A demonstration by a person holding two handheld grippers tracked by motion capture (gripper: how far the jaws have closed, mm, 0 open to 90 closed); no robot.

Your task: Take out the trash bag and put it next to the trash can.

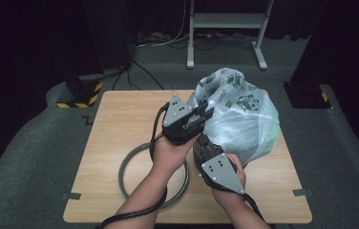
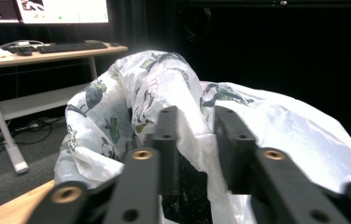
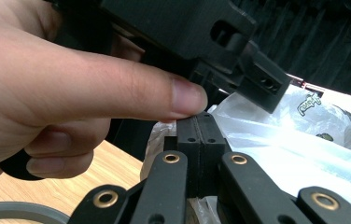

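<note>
A: High view: white printed plastic bag [image 1: 244,119] sits bulged on the right half of the wooden surface [image 1: 120,119], its back edge near the far edge of the surface. No real long axis, it's a rounded lump, slightly taller toward the far side. Gathered mouth points up and a bit away from the person.

B: Left hand-held gripper [image 1: 206,113]?

A: At the bag's near-left side, pointing right and away, into the rim of the bag. Left gripper view [image 2: 196,123]: a fold of the bag film runs up between the two jaws. They stand a little apart and I can't tell if the pads actually pinch the film. Dark opening of the bag just below the jaw tips.

B: Right one?

A: Right hand-held gripper [image 1: 205,145] sits just below the left, at the bag's near edge, pointing away. Right gripper view [image 3: 200,126]: jaws pressed fully together, seam closed, bag film bunched around their base. Can't see film inside the seam. Left hand [image 3: 61,93] is right above those tips, its finger touching them.

B: Anything else there?

A: Grey ring [image 1: 131,164] flat on the surface, near-left, under the left forearm. Clear of the bag.
</note>
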